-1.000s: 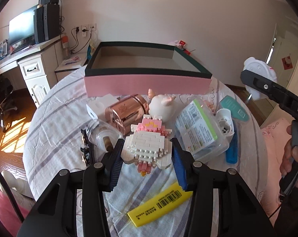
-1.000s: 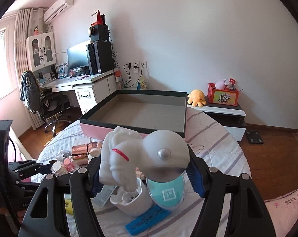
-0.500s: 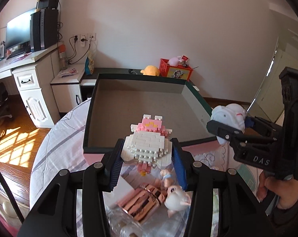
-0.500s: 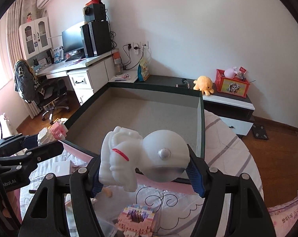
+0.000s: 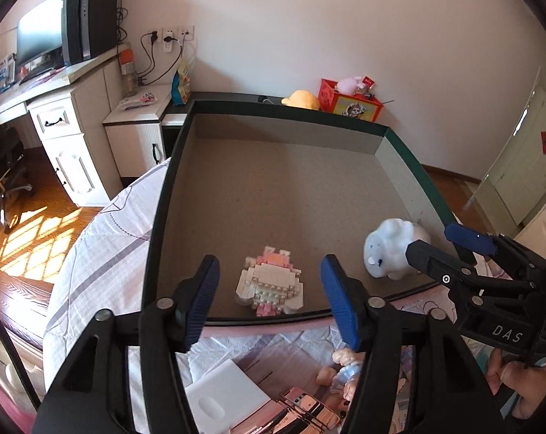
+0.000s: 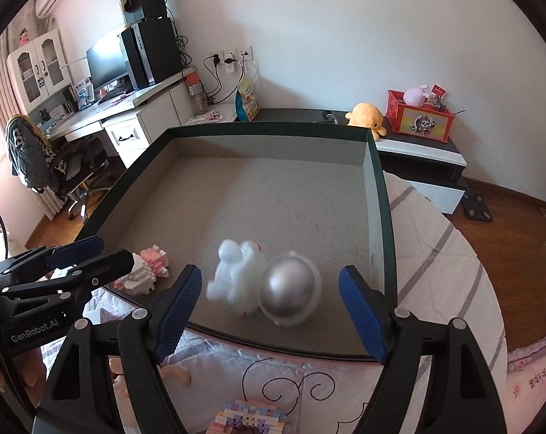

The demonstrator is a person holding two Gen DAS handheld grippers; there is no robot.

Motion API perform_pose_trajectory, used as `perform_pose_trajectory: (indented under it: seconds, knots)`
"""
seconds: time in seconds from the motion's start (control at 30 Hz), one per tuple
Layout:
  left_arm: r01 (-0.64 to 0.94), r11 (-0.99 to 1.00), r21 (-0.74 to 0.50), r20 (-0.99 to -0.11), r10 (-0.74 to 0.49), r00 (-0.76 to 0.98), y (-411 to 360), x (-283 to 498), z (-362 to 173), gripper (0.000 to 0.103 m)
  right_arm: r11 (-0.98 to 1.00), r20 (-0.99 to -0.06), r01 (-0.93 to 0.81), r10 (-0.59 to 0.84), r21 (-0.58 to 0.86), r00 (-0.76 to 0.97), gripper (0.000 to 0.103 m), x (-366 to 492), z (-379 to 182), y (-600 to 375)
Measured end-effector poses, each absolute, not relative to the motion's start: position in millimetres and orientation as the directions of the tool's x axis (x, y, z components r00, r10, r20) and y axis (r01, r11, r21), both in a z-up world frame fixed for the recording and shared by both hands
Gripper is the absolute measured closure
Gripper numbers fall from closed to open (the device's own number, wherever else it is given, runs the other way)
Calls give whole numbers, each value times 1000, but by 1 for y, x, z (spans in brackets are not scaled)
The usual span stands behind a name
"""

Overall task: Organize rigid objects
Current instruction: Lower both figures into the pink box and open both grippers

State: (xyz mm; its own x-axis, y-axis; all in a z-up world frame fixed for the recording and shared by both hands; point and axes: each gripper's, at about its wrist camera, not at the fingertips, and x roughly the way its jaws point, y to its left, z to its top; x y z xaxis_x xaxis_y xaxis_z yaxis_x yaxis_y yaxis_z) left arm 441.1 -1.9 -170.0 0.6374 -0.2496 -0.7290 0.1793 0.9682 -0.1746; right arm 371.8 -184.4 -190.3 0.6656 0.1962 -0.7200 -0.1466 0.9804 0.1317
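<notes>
Item: open-top box (image 5: 157,217), dark green rim, grey floor, set on a quilt-covered bed (image 5: 103,238).

Contents: block-built figure (image 5: 271,284), white and pink, lying flat near the front wall, left of centre. White astronaut figure (image 6: 265,282), silver visor toward the right wrist camera, blurred, near the front right corner; whether it has settled cannot be told.

Left gripper (image 5: 269,296): fingers spread apart, holding nothing; block figure lies straight ahead and below, its long axis running away from the camera.

Right gripper (image 6: 269,303): fingers wide apart, holding nothing; astronaut sits between and beyond them, long axis crosswise.

Outside box, nearer the left gripper: rose-gold case (image 5: 302,412), white block (image 5: 226,398), small doll (image 5: 341,372). Nearer the right: pastel block model (image 6: 251,416). Judged next pick lies behind both grippers.
</notes>
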Motion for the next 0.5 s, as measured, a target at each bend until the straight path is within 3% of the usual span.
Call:
perform_pose_trajectory:
  seconds: [0.1, 0.17, 0.23, 0.43, 0.5]
  knots:
    - [167, 970, -177, -684, -243, 688, 13, 420, -157, 24, 977, -686, -147, 213, 155, 696, 23, 353, -179, -190]
    - [156, 976, -153, -643, -219, 734, 27, 398, -148, 11, 977, -647, -142, 211, 158, 733, 22, 331, -167, -193]
    - [130, 985, -112, -595, -172, 785, 39, 371, -139, 6, 980, -606, -137, 196, 144, 771, 21, 305, -154, -194]
    - [68, 997, -33, -471, -76, 879, 52, 286, -121, 0, 986, -482, -119, 162, 119, 861, 17, 220, -128, -188]
    - [61, 998, -25, -446, -66, 893, 52, 261, -117, 0, 990, -455, -98, 134, 102, 880, 10, 194, -122, -187]
